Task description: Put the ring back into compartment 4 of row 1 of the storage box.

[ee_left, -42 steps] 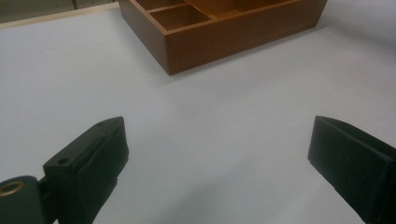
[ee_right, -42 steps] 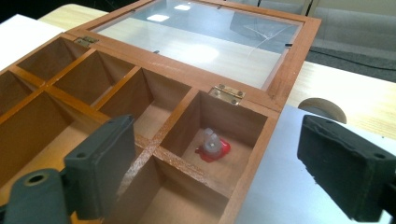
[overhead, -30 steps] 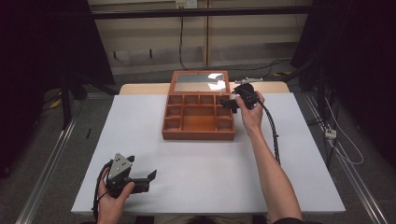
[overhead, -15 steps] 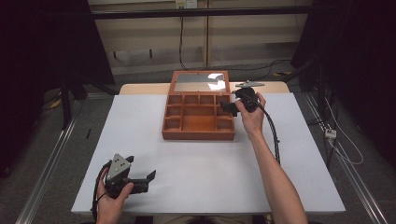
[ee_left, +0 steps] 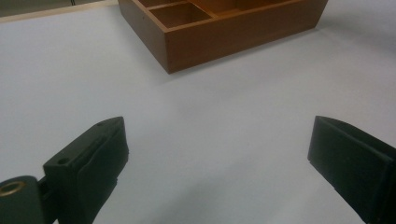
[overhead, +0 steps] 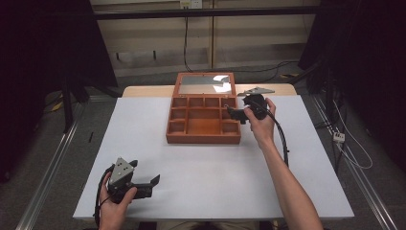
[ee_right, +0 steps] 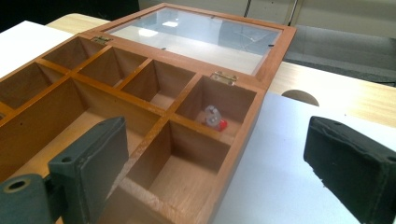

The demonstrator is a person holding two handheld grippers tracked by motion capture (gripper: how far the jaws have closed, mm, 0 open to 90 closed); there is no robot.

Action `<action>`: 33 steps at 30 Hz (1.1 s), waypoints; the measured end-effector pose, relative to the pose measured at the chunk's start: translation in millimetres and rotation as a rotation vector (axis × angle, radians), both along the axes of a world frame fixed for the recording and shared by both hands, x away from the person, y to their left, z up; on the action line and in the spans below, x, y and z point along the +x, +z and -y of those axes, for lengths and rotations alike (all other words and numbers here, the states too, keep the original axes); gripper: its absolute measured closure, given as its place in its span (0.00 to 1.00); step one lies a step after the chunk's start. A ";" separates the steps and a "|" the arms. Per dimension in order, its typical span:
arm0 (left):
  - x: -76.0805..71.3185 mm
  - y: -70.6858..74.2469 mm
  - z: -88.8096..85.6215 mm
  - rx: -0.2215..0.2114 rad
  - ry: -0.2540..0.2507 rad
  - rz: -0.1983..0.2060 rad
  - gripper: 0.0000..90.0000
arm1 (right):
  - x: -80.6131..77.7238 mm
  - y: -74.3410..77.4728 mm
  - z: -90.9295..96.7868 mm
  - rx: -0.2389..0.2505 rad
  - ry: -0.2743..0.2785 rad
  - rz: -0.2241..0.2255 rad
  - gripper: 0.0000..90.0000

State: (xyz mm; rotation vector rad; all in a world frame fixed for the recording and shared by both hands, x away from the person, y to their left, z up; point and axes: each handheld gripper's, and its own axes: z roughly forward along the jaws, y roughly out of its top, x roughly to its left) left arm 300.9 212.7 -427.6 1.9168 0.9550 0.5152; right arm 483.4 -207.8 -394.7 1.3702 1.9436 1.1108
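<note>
At the right edge of the wooden box [overhead: 203, 120], the right gripper [overhead: 235, 114] hangs with its jaws spread wide and nothing between them. The right gripper view looks along them into the box: one jaw sits over the compartments, the other out past the side wall over the desk [overhead: 143, 124]. A small clear piece with a red tip [ee_right: 214, 117] lies on the floor of the back corner compartment, just under the hinge [ee_right: 223, 77] of the glass lid [ee_right: 196, 35], which is folded back flat.

If that piece is the target, the gripper probably has to shift inward and toward the hinge, so that both jaws clear the side wall and the dividers before it goes down. The compartment looks narrow, so closing the jaws partway first would likely help. The piece is small and looks slippery; a slow, centred pinch seems safest.

Well apart, at the near left of the desk, the left gripper [overhead: 152, 184] rests low, jaws also wide and empty, pointing toward the box.
</note>
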 end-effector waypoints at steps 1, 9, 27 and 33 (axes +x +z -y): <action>0.1 0.0 -0.3 0.001 0.001 0.001 0.05 | -1.2 0.1 0.4 0.003 0.007 -0.011 0.06; 1.5 -0.7 -0.5 -0.001 -0.001 -0.005 0.05 | -13.0 2.7 3.2 0.002 0.016 0.002 0.07; 1.8 -0.4 -0.4 -0.006 0.006 -0.007 0.05 | -44.8 4.3 12.4 0.000 0.015 0.014 0.07; 1.7 0.0 -2.5 -0.014 0.014 -0.004 0.05 | -59.3 7.3 18.4 -0.001 0.012 0.027 0.08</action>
